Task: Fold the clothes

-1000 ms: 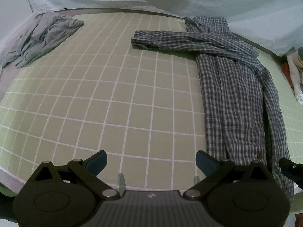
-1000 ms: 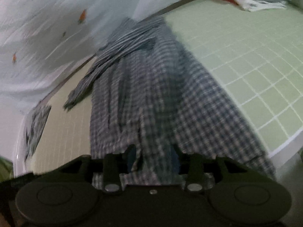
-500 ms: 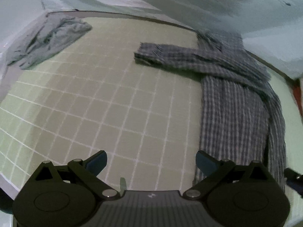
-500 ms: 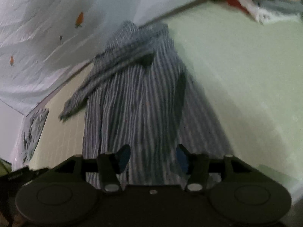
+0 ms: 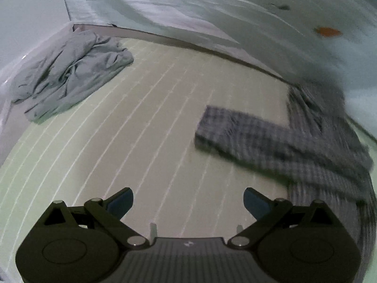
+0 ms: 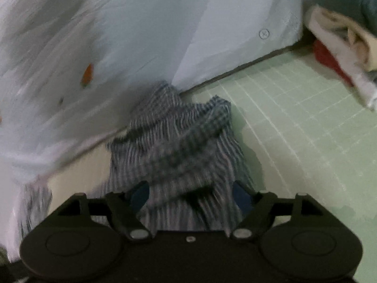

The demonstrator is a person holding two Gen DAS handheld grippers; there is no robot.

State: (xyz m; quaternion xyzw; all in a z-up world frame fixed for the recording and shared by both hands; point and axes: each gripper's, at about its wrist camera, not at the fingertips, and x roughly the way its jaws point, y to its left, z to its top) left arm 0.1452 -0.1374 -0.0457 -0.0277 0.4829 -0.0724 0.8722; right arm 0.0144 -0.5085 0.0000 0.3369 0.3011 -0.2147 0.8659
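Checked blue-grey cloth, the plaid shirt (image 5: 278, 141), lies to the right of my left hand-held gripper (image 5: 188, 200) in the left wrist view, its sleeve stretched leftward across the green gridded worktop (image 5: 146, 127). That hand-held gripper hangs over bare grid with its fingers spread wide, grasping nothing. A crumpled grey garment (image 5: 70, 75) sits well apart at the far left corner.

From the right wrist view, the plaid shirt (image 6: 179, 146) bunches up directly ahead of my right hand-held gripper (image 6: 190, 195), passing between its parted fingers; through the blur, it looks released rather than pinched. Stacked clothes (image 6: 341, 47) rest at the far right.
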